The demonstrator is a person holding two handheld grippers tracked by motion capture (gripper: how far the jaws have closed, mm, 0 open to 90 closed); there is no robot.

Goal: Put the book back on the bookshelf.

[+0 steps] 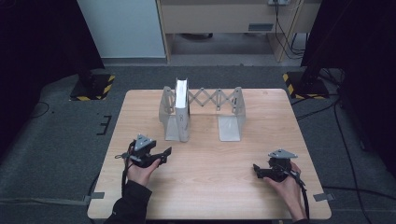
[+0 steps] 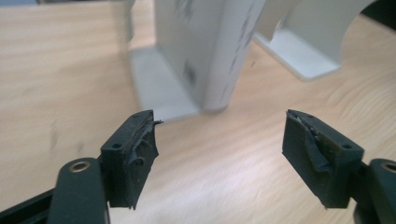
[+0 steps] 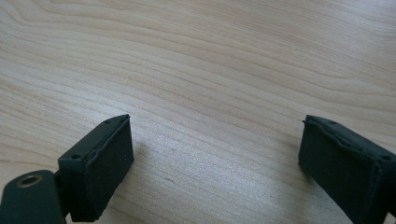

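Note:
A white book stands upright in the left bay of a grey metal expanding book rack at the back of the wooden table. My left gripper is a short way in front of the book, left of centre, jaws open and empty. In the left gripper view the book rises just beyond the left gripper, standing on the rack's grey foot. My right gripper rests near the front right, pointing left. In the right gripper view the right gripper stands open over bare wood.
The rack's right bay holds nothing, and its scissor links span the back. Bare tabletop lies between the two hands. Dark floor with cables and yellow-black stands surrounds the table.

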